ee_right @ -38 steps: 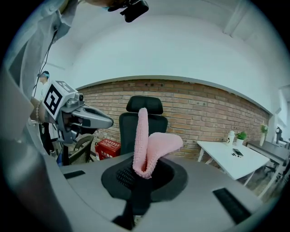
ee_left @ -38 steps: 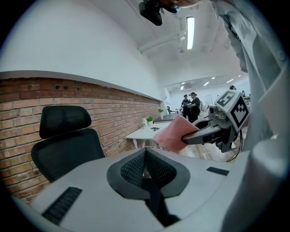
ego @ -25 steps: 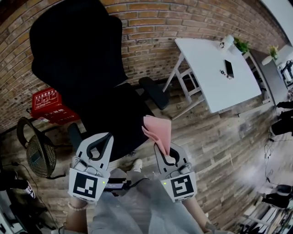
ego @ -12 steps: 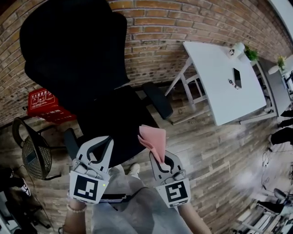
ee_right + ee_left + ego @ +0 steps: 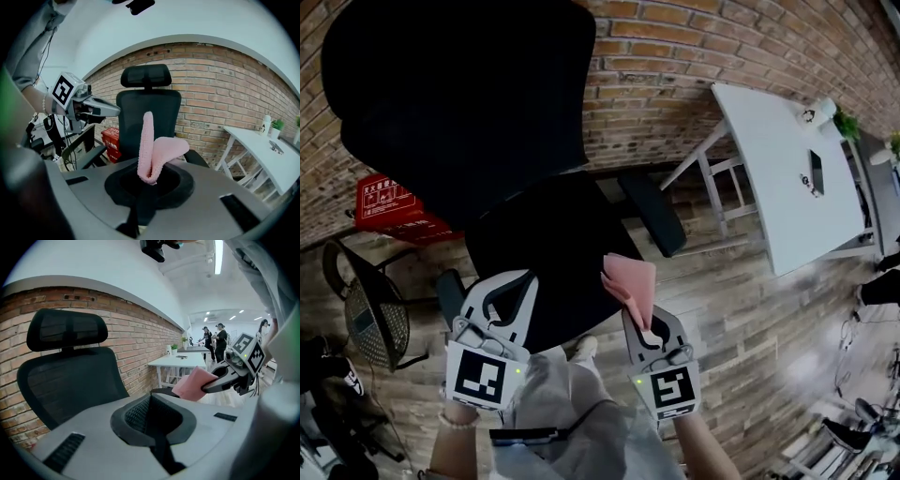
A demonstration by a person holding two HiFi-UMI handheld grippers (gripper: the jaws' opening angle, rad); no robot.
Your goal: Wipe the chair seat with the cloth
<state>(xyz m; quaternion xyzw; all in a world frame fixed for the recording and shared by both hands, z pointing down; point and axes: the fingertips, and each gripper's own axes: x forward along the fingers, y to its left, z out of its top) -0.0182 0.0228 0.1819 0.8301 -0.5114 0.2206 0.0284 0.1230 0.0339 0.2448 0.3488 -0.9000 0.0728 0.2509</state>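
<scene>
Tongs, right (image 5: 641, 319): closed on a pink cloth (image 5: 630, 281), pinched at its lower fold. The cloth stands up from the tips with one flap drooping over.
Tongs, left (image 5: 501, 289): closed, with nothing between them, level with the right pair and well apart from it.
Office chair seat (image 5: 553, 253): black, directly ahead of both pairs. Its front edge is nearest, and the left tongs overlap it.
Cloth position: over the seat's front right edge, raised above it.
Open room: wooden floor (image 5: 750, 309) to the right of the seat.
Obstructions: a tall mesh backrest (image 5: 450, 103) closes the far side and an armrest (image 5: 652, 214) bounds the right side.
Surroundings: brick wall (image 5: 675, 56) behind. A white surface (image 5: 787, 178) carrying a phone (image 5: 817, 172) stands right of the armrest. A red crate (image 5: 389, 202) and a wire-cage fan (image 5: 370, 319) sit at the left.
</scene>
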